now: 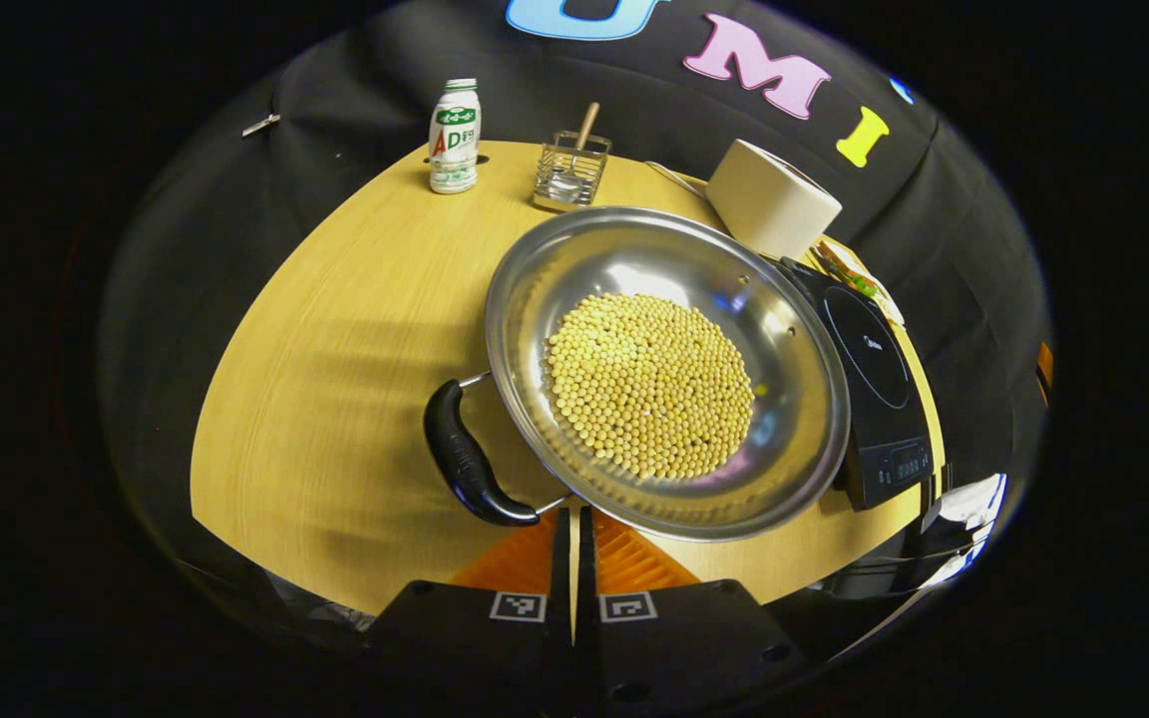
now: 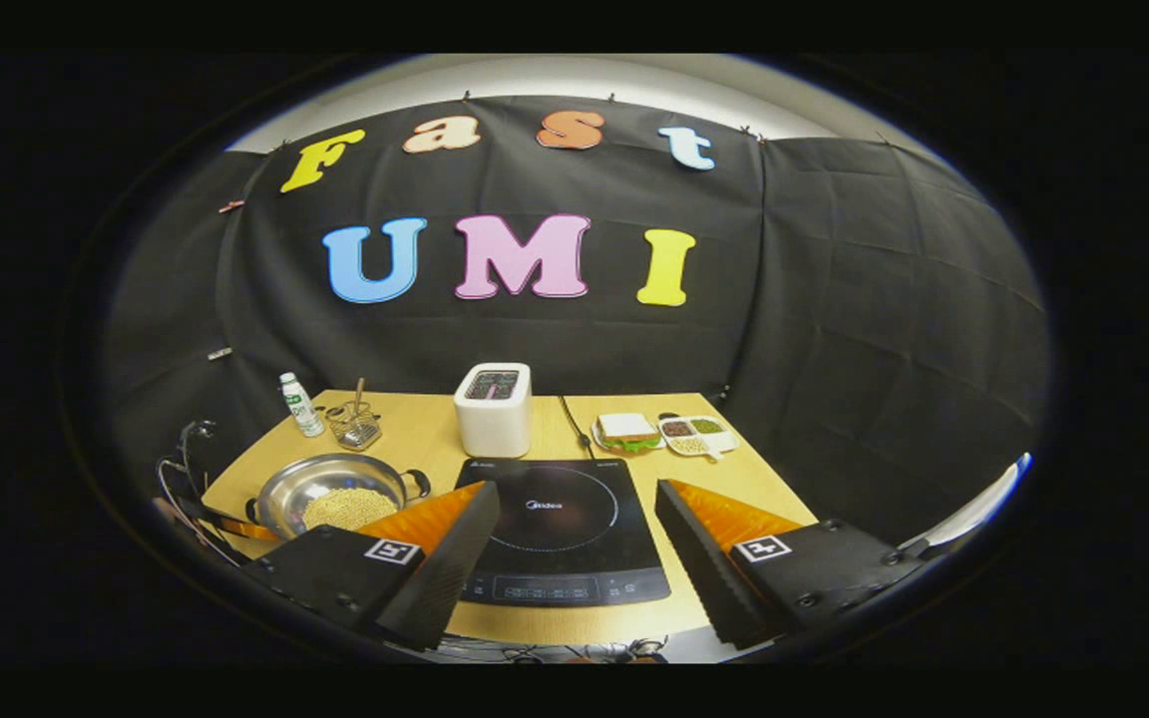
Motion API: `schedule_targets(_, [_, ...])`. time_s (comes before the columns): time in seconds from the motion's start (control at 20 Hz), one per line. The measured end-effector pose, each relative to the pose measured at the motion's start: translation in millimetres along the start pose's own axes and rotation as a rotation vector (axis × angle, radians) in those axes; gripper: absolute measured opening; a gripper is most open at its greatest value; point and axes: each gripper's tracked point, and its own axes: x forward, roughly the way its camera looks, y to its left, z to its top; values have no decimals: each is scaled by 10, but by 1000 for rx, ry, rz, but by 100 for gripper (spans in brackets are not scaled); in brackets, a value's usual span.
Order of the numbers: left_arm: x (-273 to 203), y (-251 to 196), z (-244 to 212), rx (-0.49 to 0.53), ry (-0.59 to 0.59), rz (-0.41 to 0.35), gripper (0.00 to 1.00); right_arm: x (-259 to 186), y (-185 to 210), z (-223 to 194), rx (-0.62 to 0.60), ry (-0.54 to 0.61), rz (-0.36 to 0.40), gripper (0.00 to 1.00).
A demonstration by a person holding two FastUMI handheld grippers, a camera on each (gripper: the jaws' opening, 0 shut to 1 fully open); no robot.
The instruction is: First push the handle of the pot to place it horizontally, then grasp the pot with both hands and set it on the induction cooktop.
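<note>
Gleaming round steel pot (image 1: 667, 371) of pale soybeans (image 1: 649, 397) fronts the left gripper (image 1: 573, 519), fingers pressed together; right gripper (image 2: 574, 519) spread above the glassy induction cooktop (image 2: 560, 529).

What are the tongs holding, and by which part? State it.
Nothing. The left tongs are closed and empty beside the pot's black handle; the right tongs hang open over the induction cooktop.

Steel pot (image 1: 794, 399) of yellow beans, black side handle (image 1: 465, 461), beside black induction cooktop (image 1: 874, 369)
</note>
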Motion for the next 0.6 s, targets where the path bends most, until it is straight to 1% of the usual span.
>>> schedule_targets(0.05, [7, 62, 43, 2, -2, 13, 5, 10, 15, -13, 1, 4, 0, 98])
schedule_targets(0.2, [54, 242, 189, -5, -11, 41, 5, 62, 108, -19, -11, 9, 6, 98])
schedule_targets(0.35, [96, 397, 341, -33, -26, 50, 5, 133, 230, -70, -21, 30, 25, 98])
schedule_targets(0.6, [166, 613, 624, -48, -60, 76, 5, 149, 230, -160, -41, 70, 13, 98])
